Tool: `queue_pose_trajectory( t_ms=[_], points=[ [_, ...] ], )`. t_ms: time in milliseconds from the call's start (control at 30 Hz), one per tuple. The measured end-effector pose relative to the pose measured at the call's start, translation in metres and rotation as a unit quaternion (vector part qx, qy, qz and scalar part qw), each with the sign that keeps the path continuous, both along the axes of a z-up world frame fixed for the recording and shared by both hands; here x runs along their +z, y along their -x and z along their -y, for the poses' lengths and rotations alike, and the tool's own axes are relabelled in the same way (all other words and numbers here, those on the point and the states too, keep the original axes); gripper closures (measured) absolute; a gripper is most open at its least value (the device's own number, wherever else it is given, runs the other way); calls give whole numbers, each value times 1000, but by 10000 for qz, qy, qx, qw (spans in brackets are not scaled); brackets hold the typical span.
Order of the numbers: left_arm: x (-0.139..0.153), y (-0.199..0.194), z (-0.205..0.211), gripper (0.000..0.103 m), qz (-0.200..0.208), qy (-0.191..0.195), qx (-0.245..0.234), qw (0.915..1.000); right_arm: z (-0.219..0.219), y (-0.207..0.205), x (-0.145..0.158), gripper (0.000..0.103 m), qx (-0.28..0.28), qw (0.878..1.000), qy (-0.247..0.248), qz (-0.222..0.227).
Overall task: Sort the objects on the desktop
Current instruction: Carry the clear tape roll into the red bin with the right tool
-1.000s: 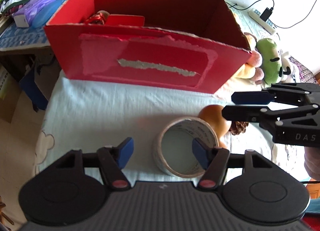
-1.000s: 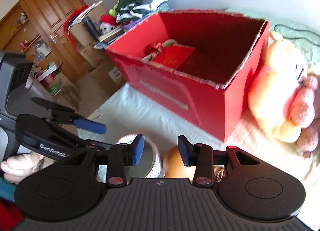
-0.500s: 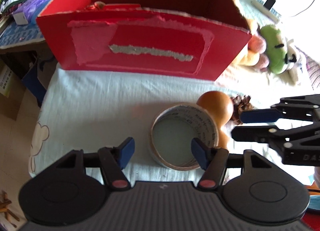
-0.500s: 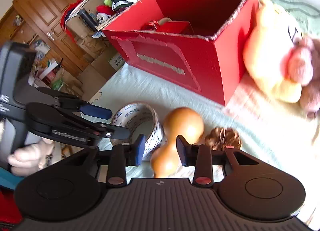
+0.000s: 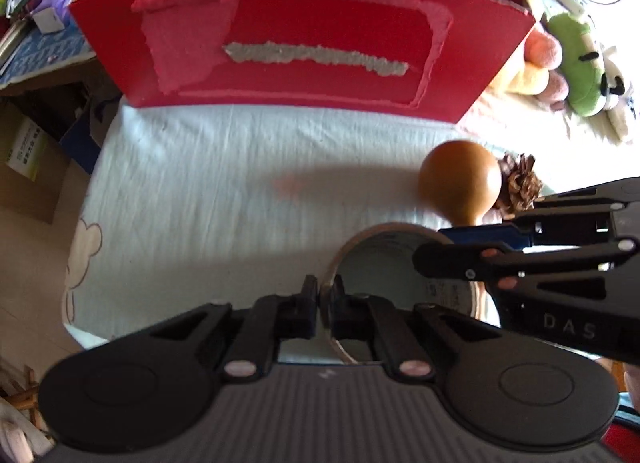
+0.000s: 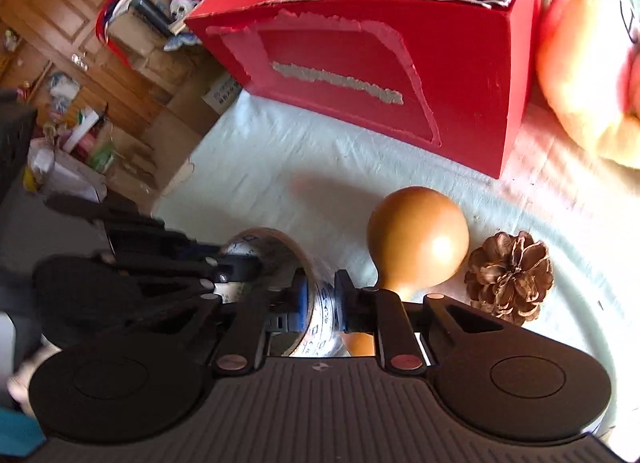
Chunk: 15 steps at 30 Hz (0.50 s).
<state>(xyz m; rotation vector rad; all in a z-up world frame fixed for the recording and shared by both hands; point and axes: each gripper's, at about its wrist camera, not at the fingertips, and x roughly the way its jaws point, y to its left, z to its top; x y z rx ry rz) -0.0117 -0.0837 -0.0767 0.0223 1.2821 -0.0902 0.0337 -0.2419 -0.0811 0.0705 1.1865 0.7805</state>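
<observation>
Red cardboard fills the far side of both views: the open box (image 5: 304,43) stands on the pale sheet (image 5: 224,191) with its torn label patch facing the cameras. In front of it the roll of tape (image 5: 400,259) sits on the sheet, and both claws have hold of it. The left gripper (image 5: 320,303) has its fingers pressed together on the roll's near wall, one finger outside and one inside the ring. The right gripper (image 6: 322,303) pinches the printed band of the same roll (image 6: 324,307) between its blue pads, though the dark left tool crowding in from the left makes it hard to judge how squarely it grips. Just beside the roll lies the brown gourd (image 6: 416,239), its narrow neck running down behind the right gripper's finger. A pine cone (image 6: 510,277) rests touching or nearly touching the gourd. A yellow plush toy (image 6: 584,75) leans beside the box.
</observation>
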Motion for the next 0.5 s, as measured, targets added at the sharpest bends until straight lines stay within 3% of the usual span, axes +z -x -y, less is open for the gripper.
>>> queue_pose_trajectory(
  t_ms=[200, 333, 500],
  points=[
    [22, 6, -2, 101, 258, 25, 59, 9996, 5, 3, 33, 88, 44, 9991, -249, 340],
    [73, 3, -7, 101, 826, -39, -33, 9966, 5, -7, 80, 88, 56, 9932, -564, 1019],
    [137, -26, 0, 101, 1646, -288, -367, 9853, 1, -37, 130, 89, -217, 9796, -566, 1918]
  ],
)
